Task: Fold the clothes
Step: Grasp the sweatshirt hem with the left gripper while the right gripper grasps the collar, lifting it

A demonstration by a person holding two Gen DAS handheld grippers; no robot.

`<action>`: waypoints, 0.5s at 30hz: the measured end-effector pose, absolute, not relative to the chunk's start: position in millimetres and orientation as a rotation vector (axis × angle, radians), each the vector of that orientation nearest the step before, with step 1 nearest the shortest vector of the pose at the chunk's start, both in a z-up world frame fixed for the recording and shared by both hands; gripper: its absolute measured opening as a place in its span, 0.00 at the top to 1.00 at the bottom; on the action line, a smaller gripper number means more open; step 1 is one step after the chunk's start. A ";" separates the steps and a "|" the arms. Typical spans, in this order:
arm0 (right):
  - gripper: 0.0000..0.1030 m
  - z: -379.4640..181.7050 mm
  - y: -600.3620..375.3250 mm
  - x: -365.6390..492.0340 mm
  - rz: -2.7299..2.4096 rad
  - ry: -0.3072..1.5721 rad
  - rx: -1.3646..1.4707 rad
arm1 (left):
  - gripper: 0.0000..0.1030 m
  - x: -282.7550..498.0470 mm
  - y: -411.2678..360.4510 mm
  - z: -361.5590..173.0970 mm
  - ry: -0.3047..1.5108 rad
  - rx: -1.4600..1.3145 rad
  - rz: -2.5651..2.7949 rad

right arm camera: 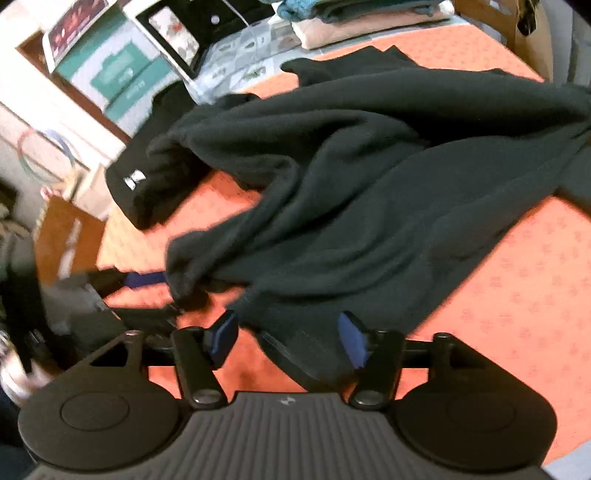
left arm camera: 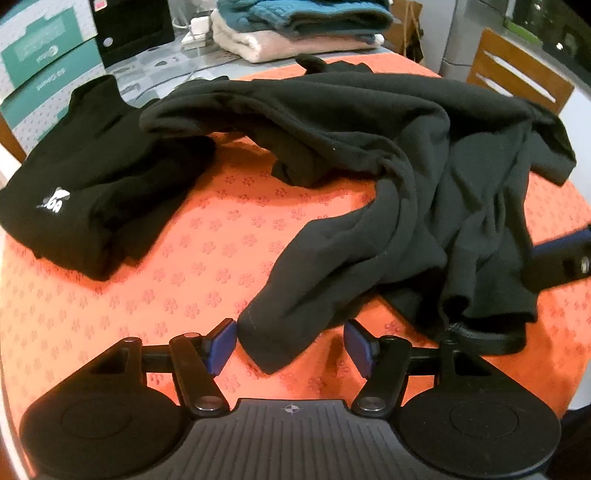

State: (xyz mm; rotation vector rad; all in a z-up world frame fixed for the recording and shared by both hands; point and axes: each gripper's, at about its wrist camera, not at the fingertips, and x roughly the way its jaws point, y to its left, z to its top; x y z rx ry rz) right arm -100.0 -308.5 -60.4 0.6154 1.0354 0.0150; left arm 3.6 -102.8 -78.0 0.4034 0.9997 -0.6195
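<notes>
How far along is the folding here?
Done: one black garment with a white logo lies folded at the left, and folded towels are stacked at the back. In hand: nothing is gripped; the left gripper stands open around a sleeve end of the crumpled black sweatshirt, and the right gripper is open at its hem. Left: the whole sweatshirt.

A rumpled black garment (left arm camera: 388,177) sprawls over the orange tablecloth (left arm camera: 192,266). One sleeve end (left arm camera: 280,332) lies between the spread blue pads of the left gripper (left arm camera: 290,345), touching neither. Left of the garment sits a folded black top (left arm camera: 92,192) with a white logo. Behind the garment are stacked towels (left arm camera: 295,29).
</notes>
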 end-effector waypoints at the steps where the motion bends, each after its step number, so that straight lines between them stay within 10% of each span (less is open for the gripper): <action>1: 0.31 -62.3 -305.2 -93.7 0.017 1.039 0.630 | 0.37 3.2 -103.5 -78.5 0.991 0.414 -0.621; 7: 0.33 -81.6 -282.4 -62.4 0.026 1.096 0.568 | 0.76 4.4 -100.4 -75.0 0.958 0.424 -0.607; 12: 0.90 -91.5 -290.2 -65.8 -0.014 1.099 0.512 | 0.88 7.1 -90.2 -59.1 0.951 0.323 -0.579; 15: 0.95 -82.9 -306.3 -82.8 -0.004 1.063 0.510 | 0.89 4.0 -83.5 -45.7 0.974 0.246 -0.549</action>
